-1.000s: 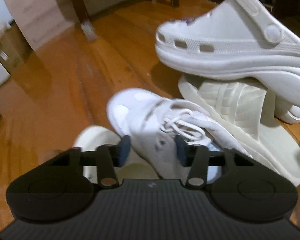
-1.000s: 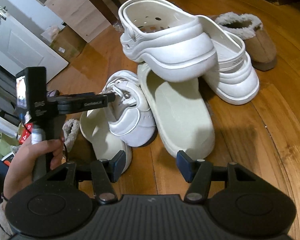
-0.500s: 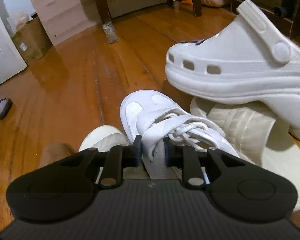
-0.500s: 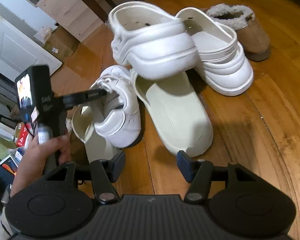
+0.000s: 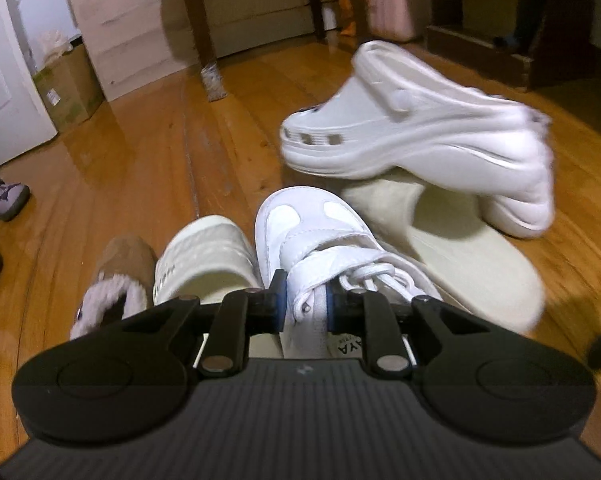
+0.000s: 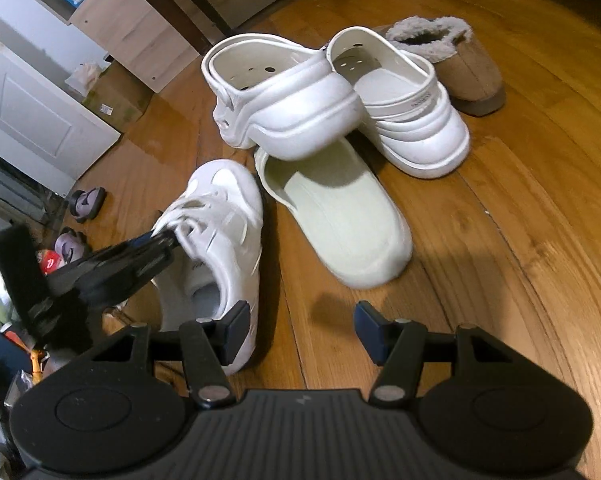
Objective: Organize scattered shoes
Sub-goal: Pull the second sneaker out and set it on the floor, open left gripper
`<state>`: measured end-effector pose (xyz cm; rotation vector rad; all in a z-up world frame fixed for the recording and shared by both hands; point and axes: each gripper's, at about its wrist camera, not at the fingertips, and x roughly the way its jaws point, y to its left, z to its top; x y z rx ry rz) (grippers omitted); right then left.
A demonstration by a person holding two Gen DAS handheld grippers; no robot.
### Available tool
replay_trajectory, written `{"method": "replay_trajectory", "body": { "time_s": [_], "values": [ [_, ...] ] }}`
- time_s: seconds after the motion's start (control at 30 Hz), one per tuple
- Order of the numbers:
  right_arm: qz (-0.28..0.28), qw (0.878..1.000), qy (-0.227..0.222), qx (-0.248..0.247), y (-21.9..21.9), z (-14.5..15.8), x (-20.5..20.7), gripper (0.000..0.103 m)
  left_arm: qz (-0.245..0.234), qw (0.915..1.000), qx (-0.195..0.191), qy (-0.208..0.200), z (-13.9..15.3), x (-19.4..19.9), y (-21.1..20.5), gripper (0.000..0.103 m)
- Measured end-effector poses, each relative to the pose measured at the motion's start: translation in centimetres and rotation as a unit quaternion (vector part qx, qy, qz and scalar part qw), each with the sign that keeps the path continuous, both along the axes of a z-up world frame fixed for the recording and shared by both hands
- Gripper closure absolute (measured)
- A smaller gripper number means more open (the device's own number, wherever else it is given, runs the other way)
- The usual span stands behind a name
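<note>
Bare wooden plank floor lies open right of the pile, where the left gripper pinches the white lace-up sneaker by its tongue, toe pointing away, while the right gripper hovers, fingers apart.

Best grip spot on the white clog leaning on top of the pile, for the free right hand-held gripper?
Pinch the thick heel wall of the white perforated clog, coming from above and the near side. Its heel end faces the open right hand-held gripper, raised on the cream foam slide, and its open cavity lets one finger inside.
</note>
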<state>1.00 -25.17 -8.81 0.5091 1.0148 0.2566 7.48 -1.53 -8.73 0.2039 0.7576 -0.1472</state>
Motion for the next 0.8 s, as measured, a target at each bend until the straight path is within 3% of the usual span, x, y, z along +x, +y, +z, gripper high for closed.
{"method": "replay_trajectory", "body": {
  "time_s": [0.2,0.47,0.57,0.6,0.63,0.67,0.77,0.8],
  "values": [
    [0.014,1.0,0.011,-0.021,-1.0,-0.2,-2.8,0.044,-0.003,0.9984,-0.044,0.035,0.8,-4.5,-0.3,0.086],
    [0.06,0.997,0.032,-0.038,-1.5,0.5,-7.4,0.044,-0.063,0.9917,-0.076,0.083,0.5,-11.0,-3.1,0.085],
    [0.087,0.995,0.033,-0.04,-1.5,0.9,-9.1,0.034,-0.078,0.9869,-0.096,0.103,-0.4,-12.3,-3.9,0.085],
    [0.096,0.994,0.032,-0.045,-1.5,1.1,-9.7,0.028,-0.08,0.9851,-0.103,0.113,-0.8,-12.5,-4.2,0.083],
    [0.105,0.993,0.031,-0.051,-1.6,1.2,-10.3,0.026,-0.079,0.9796,-0.119,0.142,-1.8,-12.2,-4.3,0.071],
    [0.114,0.991,0.027,-0.067,-1.5,1.2,-10.8,0.026,-0.082,0.9718,-0.135,0.175,-2.6,-11.9,-4.4,0.071],
    [0.13,0.986,0.026,-0.098,-1.3,1.0,-11.5,0.026,-0.082,0.9697,-0.143,0.18,-2.6,-12.4,-3.8,0.061],
    [0.141,0.984,0.031,-0.107,-1.1,0.9,-11.7,0.026,-0.08,0.9695,-0.146,0.18,-2.5,-12.5,-3.6,0.054]
  ]
}}
